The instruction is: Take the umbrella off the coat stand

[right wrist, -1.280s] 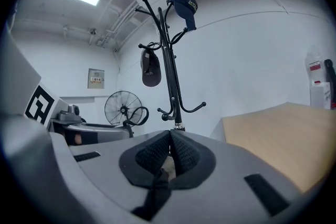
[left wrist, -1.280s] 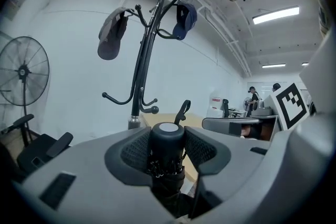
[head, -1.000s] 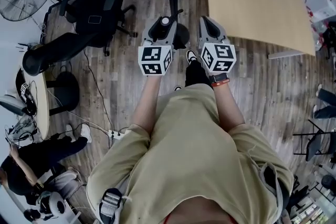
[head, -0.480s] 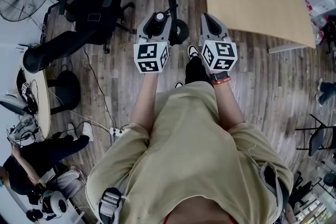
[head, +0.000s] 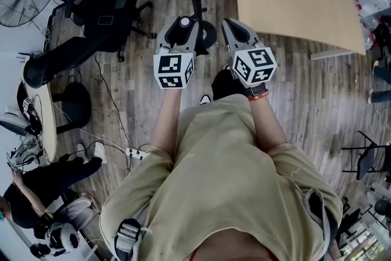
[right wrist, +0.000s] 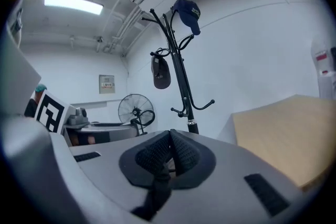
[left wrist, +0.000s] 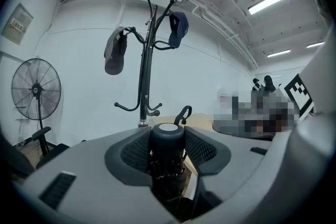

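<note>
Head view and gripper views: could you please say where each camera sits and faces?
Head view: on the person's head, looking steeply down at the floor; shows forearms, left gripper, right gripper.
Left gripper view: on that gripper, facing the coat stand; jaws clamp the folded umbrella.
Right gripper view: on that gripper, facing the stand; jaws closed on a dark strap.
Shared: both gripper views show the stand, caps and fan.

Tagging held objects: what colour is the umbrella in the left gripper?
Umbrella: black, with a pale end cap. Clearest in the left gripper view.
</note>
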